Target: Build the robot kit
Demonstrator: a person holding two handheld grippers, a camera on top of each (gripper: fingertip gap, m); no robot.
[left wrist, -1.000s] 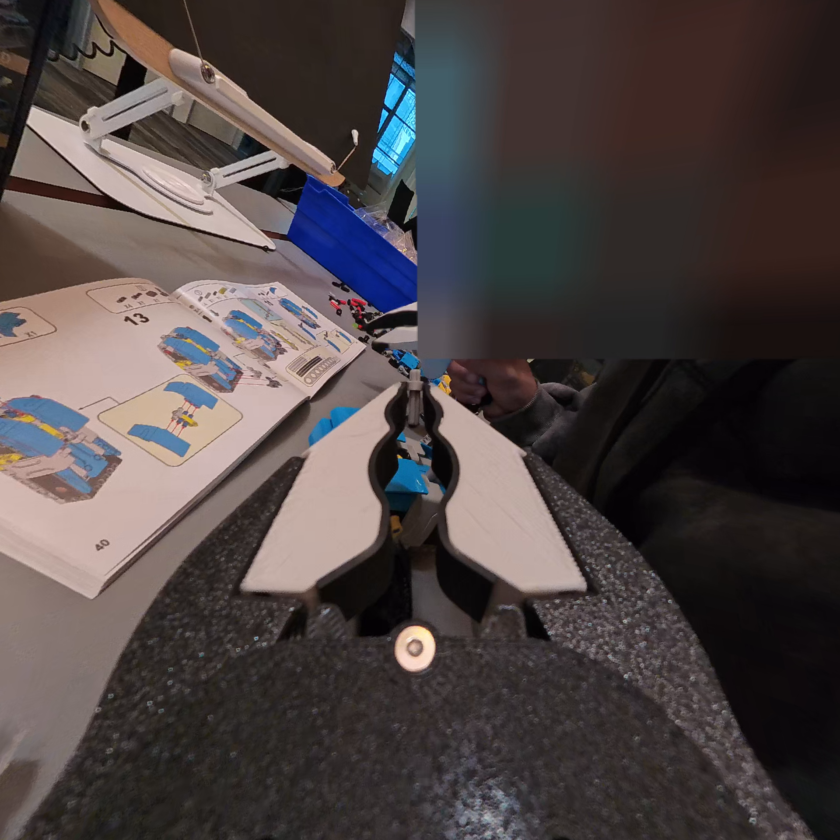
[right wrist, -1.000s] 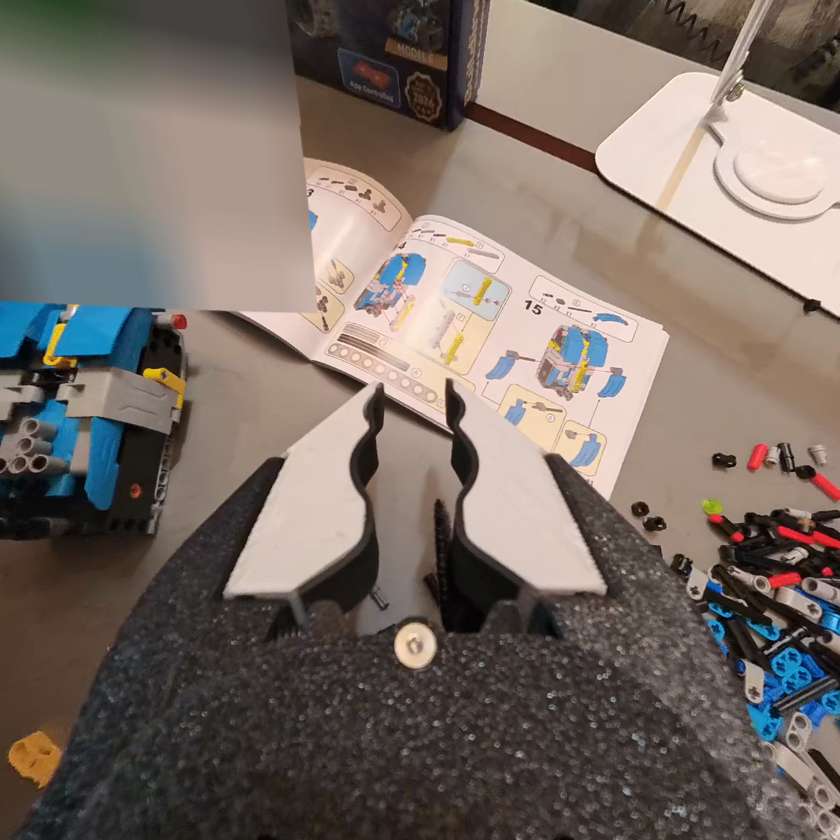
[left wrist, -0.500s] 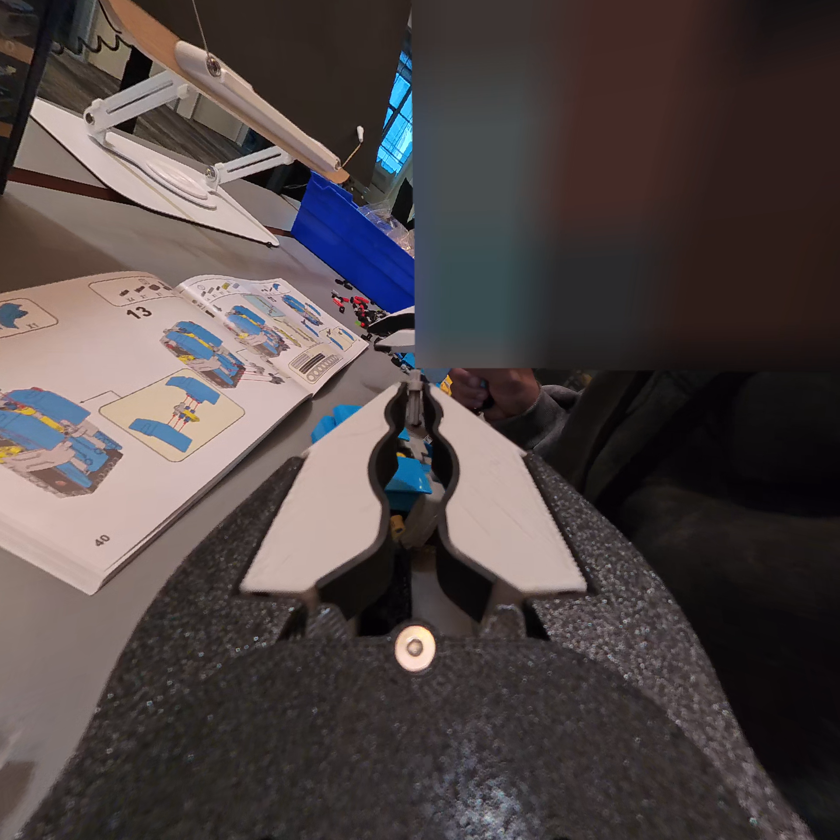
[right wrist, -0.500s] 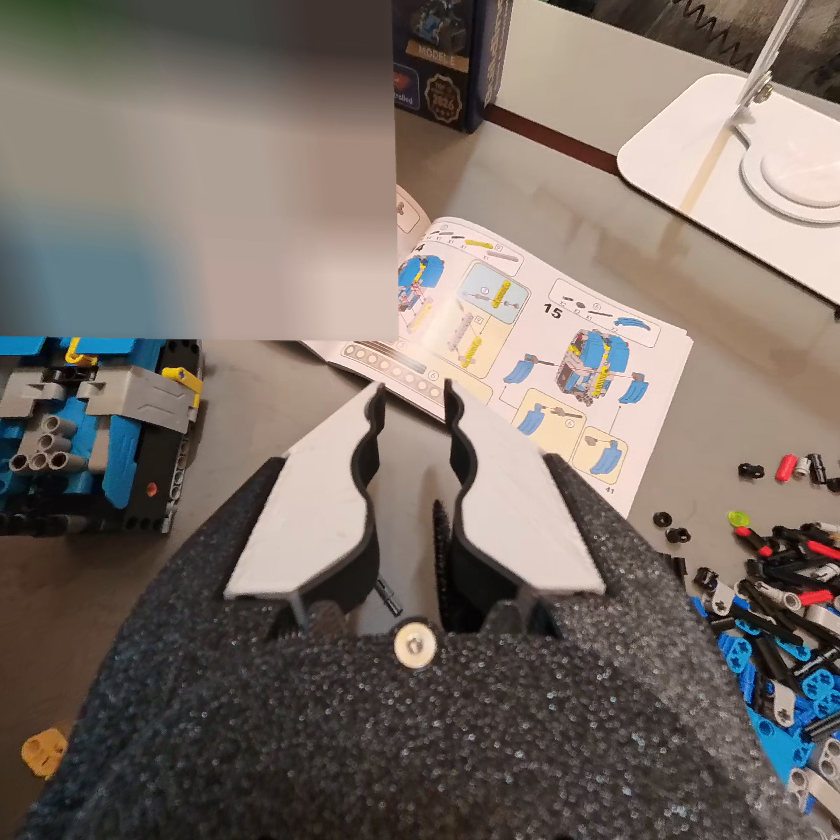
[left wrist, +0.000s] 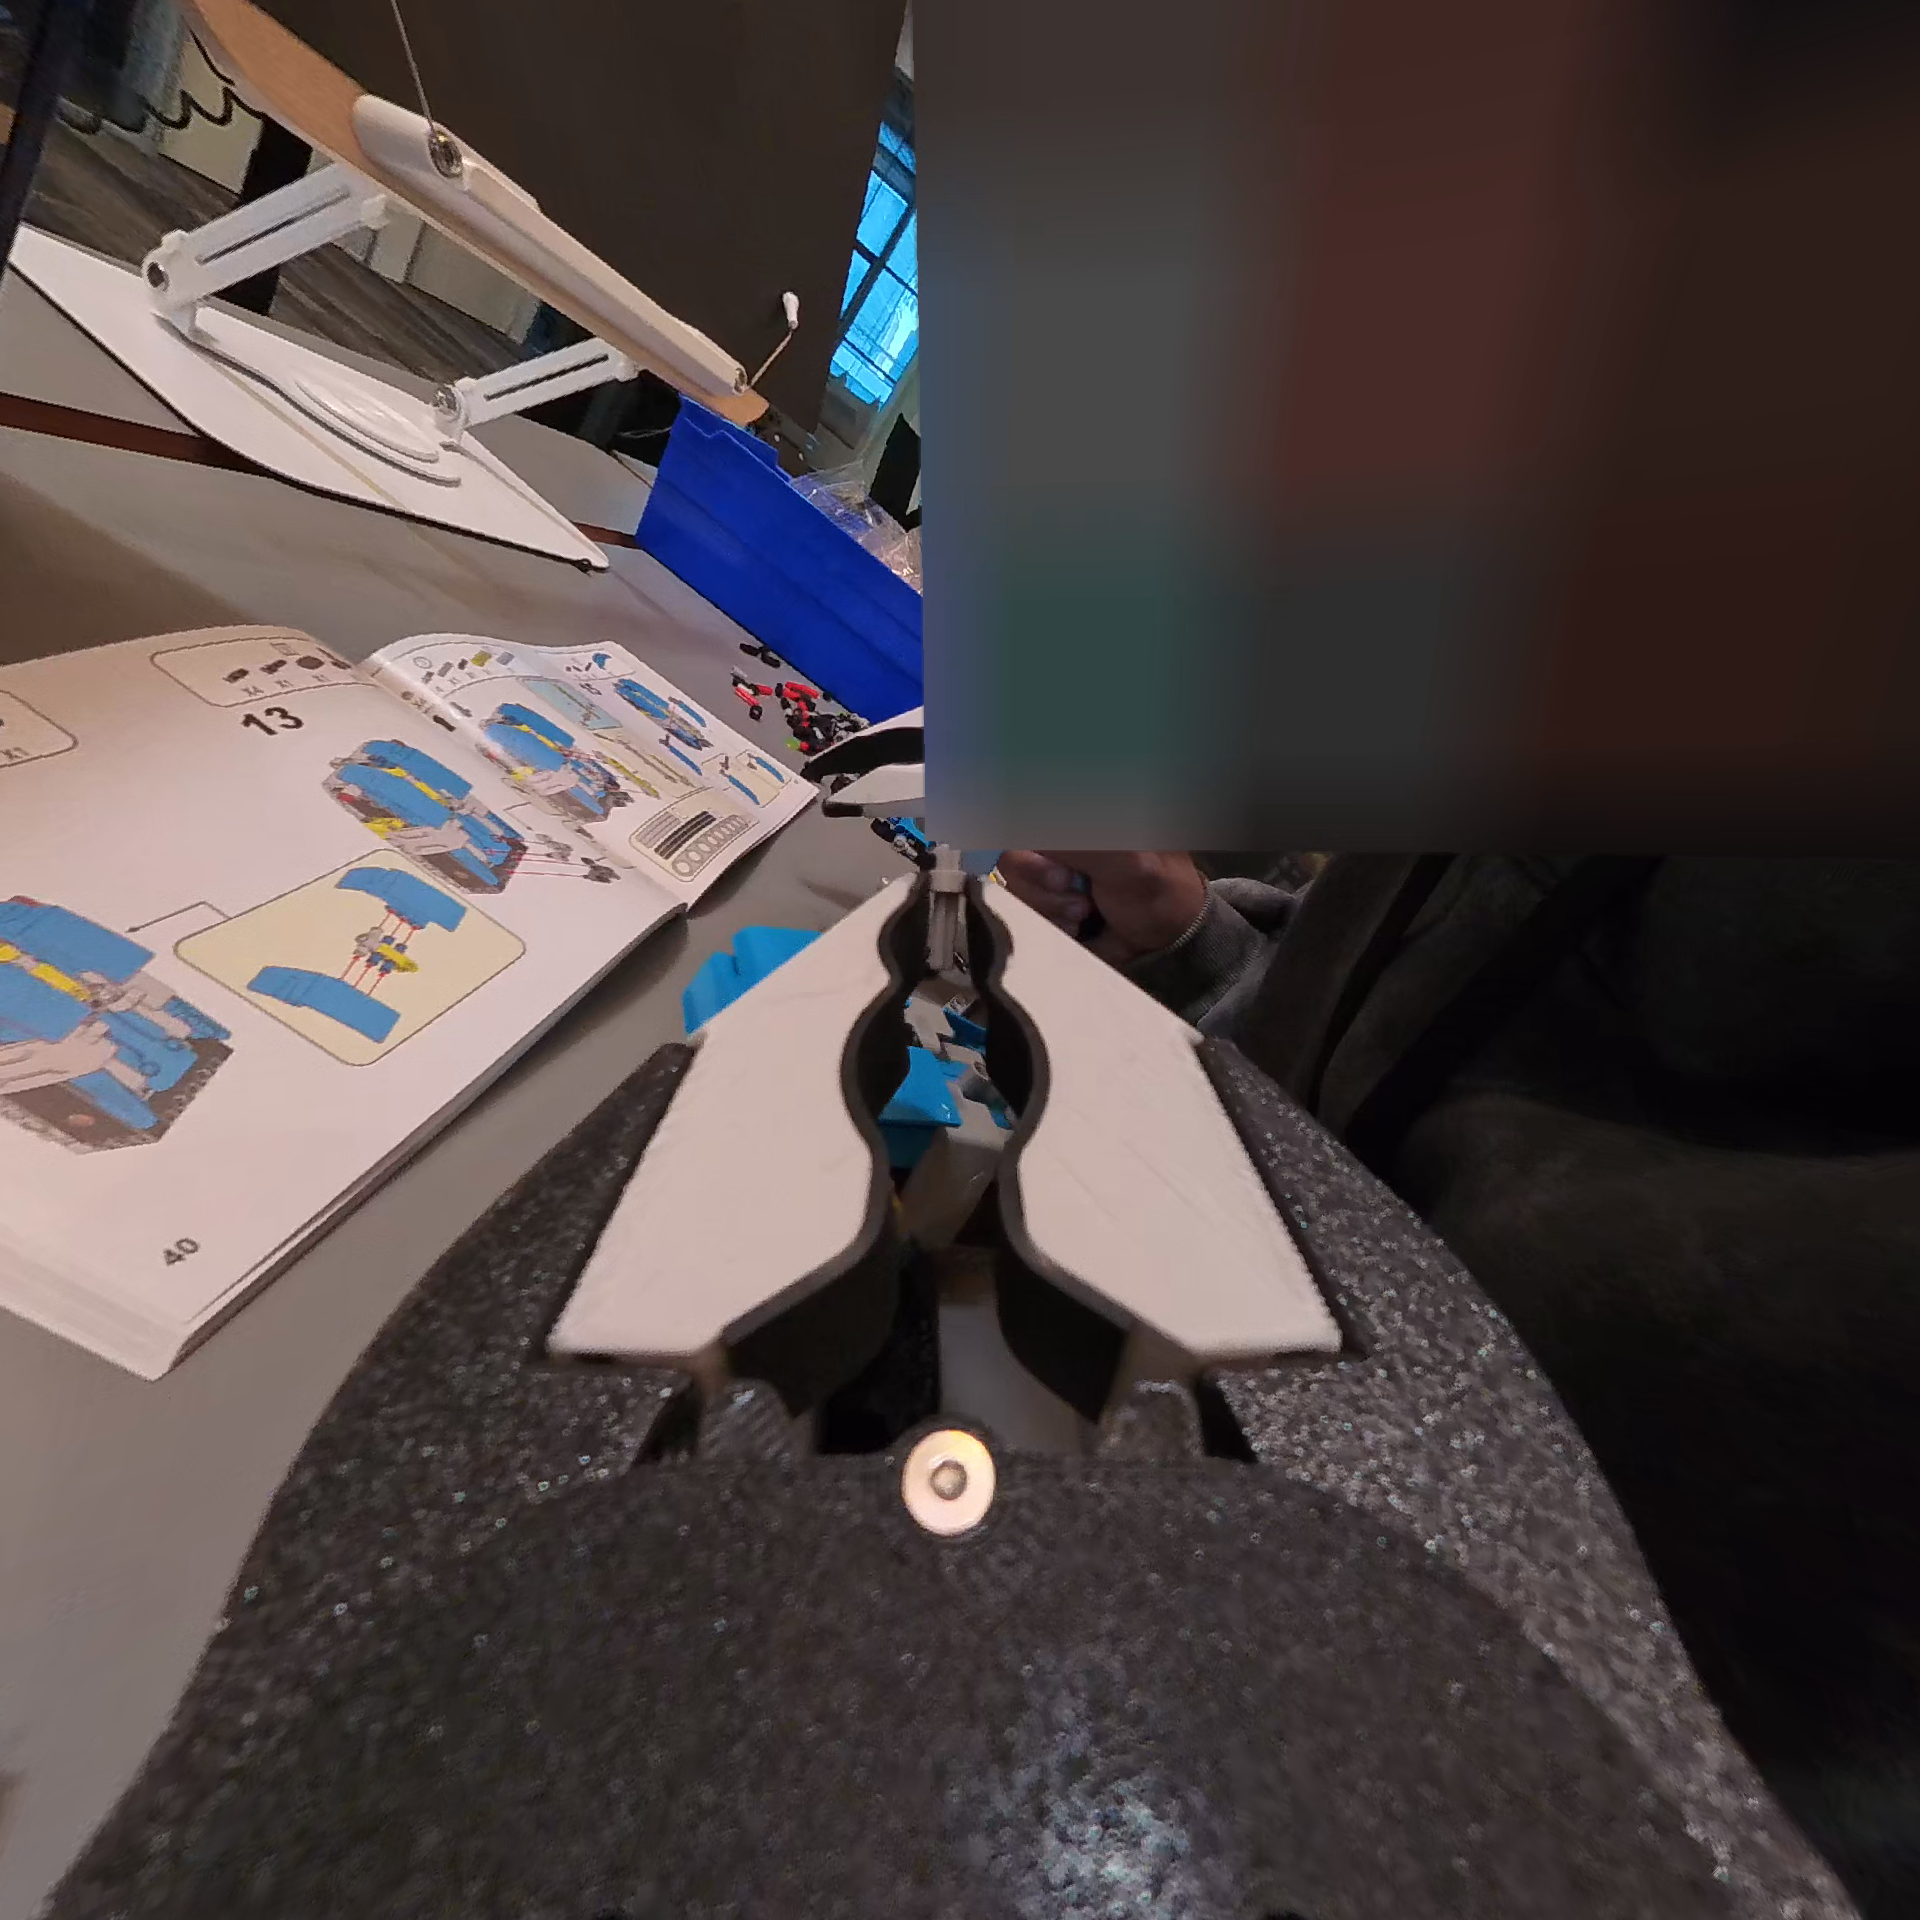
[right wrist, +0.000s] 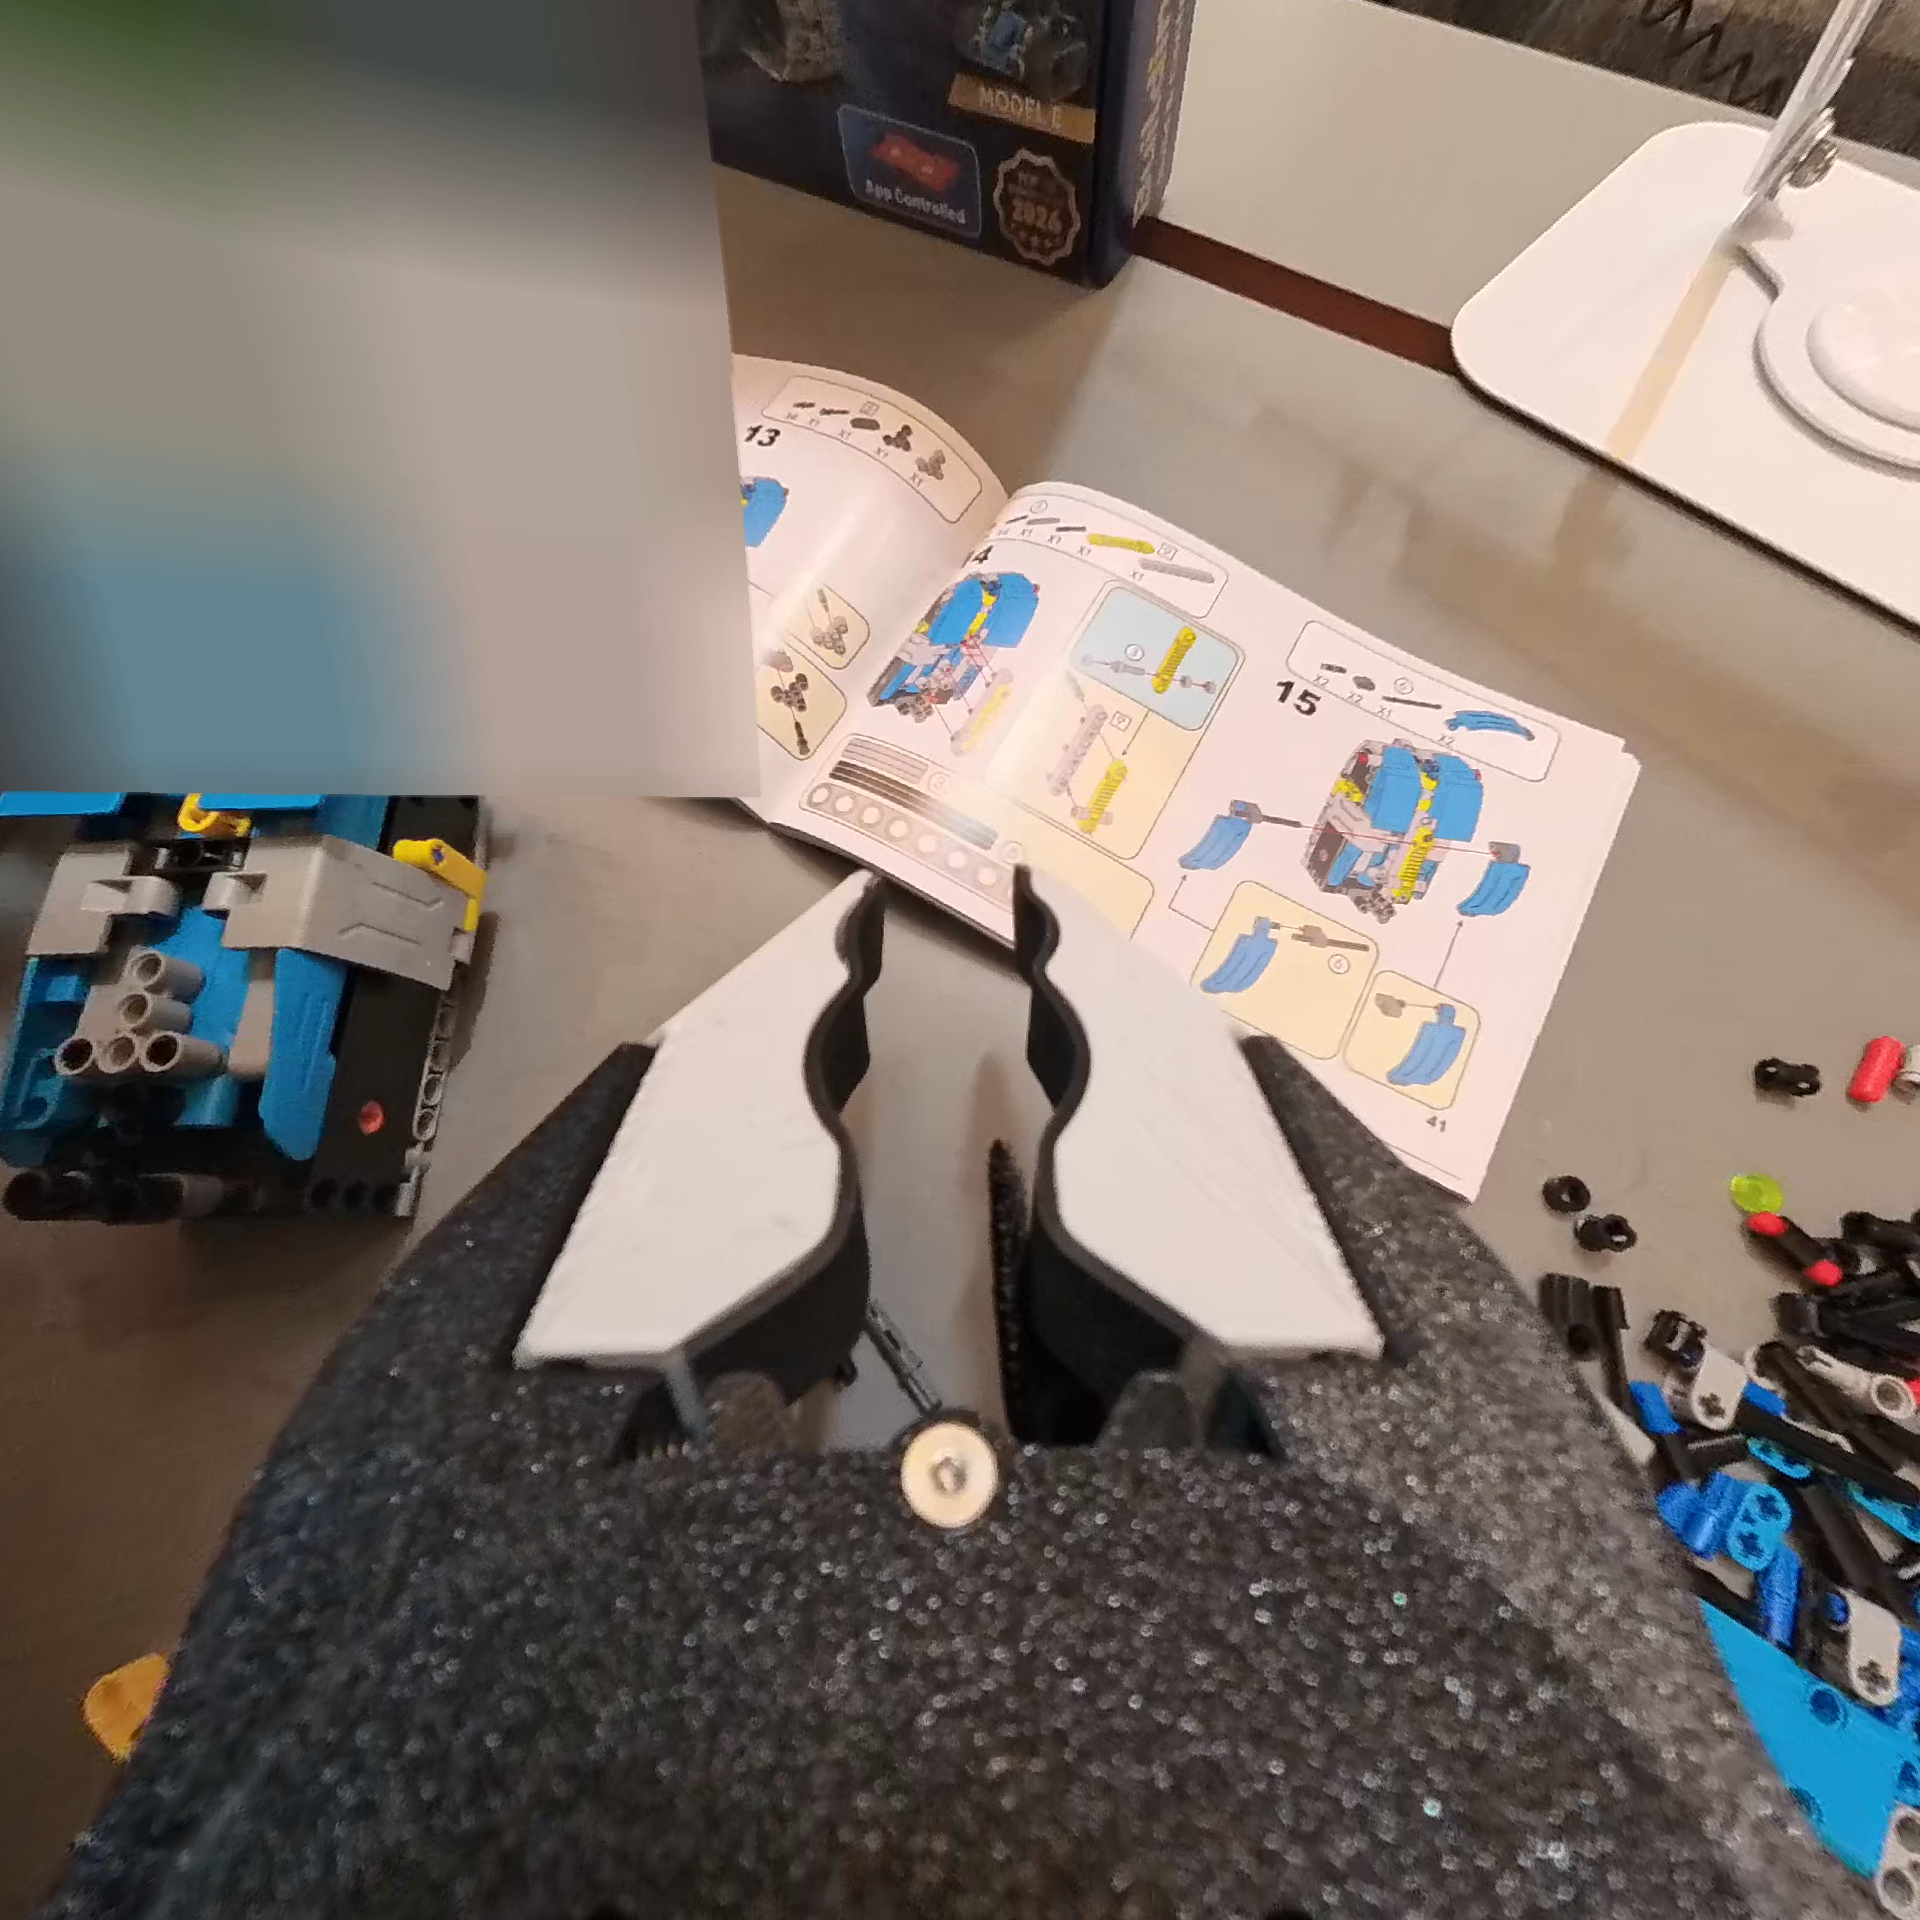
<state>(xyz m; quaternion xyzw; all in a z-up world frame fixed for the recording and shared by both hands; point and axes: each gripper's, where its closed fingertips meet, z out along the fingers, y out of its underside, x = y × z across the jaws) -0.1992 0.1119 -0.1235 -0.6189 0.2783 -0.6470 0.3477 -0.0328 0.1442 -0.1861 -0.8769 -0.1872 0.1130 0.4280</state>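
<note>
My left gripper (left wrist: pixel 945 902) is shut on a small grey peg (left wrist: pixel 945 920) that stands upright between its tips, above the blue brick model (left wrist: pixel 925 1091) partly hidden by its fingers. My right gripper (right wrist: pixel 948 891) is open and empty, hovering over the grey table just in front of the open instruction booklet (right wrist: pixel 1195 769). The blue, grey and black brick model (right wrist: pixel 229 997) lies to its left. A small dark pin (right wrist: pixel 896 1340) lies on the table below its jaws. The right gripper's tips (left wrist: pixel 868 767) also show in the left wrist view.
A pile of loose black, blue and red pieces (right wrist: pixel 1787 1392) lies at right. A white stand (right wrist: pixel 1714 343) and a dark box (right wrist: pixel 966 125) sit at the back. A blue bin (left wrist: pixel 779 540) and the booklet (left wrist: pixel 343 904) show in the left wrist view. An orange piece (right wrist: pixel 125 1704) lies near left. The left gripper's tips are roughly 20 centimeters from the right gripper's. To the small dark pin (right wrist: pixel 896 1340): right tips about 10 centimeters, left tips about 25 centimeters.
My right gripper has moved left and toward the model, so the booklet and loose pieces shift right in its view. My left gripper has stayed shut on the peg and barely moved.
</note>
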